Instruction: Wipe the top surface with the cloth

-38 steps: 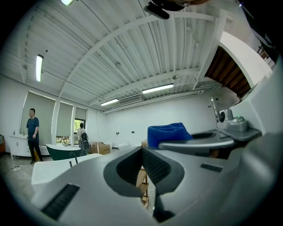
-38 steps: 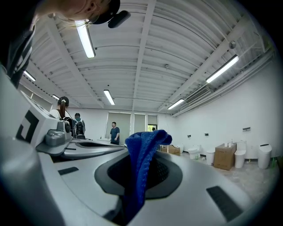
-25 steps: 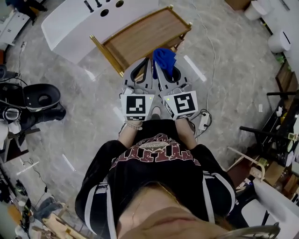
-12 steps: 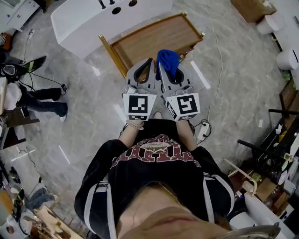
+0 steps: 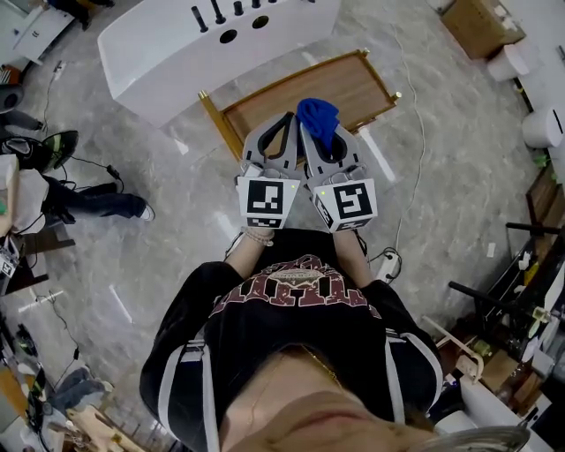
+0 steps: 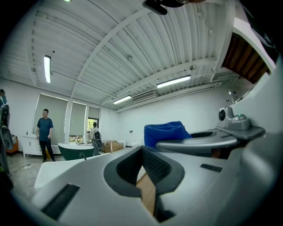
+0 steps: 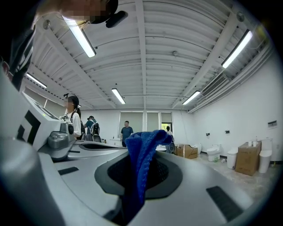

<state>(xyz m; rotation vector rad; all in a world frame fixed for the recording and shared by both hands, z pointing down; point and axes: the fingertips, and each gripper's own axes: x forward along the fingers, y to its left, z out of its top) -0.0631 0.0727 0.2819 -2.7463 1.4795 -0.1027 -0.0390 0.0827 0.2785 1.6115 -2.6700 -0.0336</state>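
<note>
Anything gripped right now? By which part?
Right gripper pinches the blue cloth at a bunched fold; the rest sticks out past the jaws. Left gripper is shut, empty.

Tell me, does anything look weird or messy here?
Nothing looks spilled or broken. The only odd bit is the blue cloth: it is scrunched up in the right gripper and sticks out in a lump, not spread flat on the wooden table top.

Floor (image 5: 159, 238): we see grey marble beneath the white tub (image 5: 177, 62).
Cardboard box (image 5: 481, 25): right of the tub.
Ceiling (image 7: 168, 39): white, ribbed, strip-lit.
</note>
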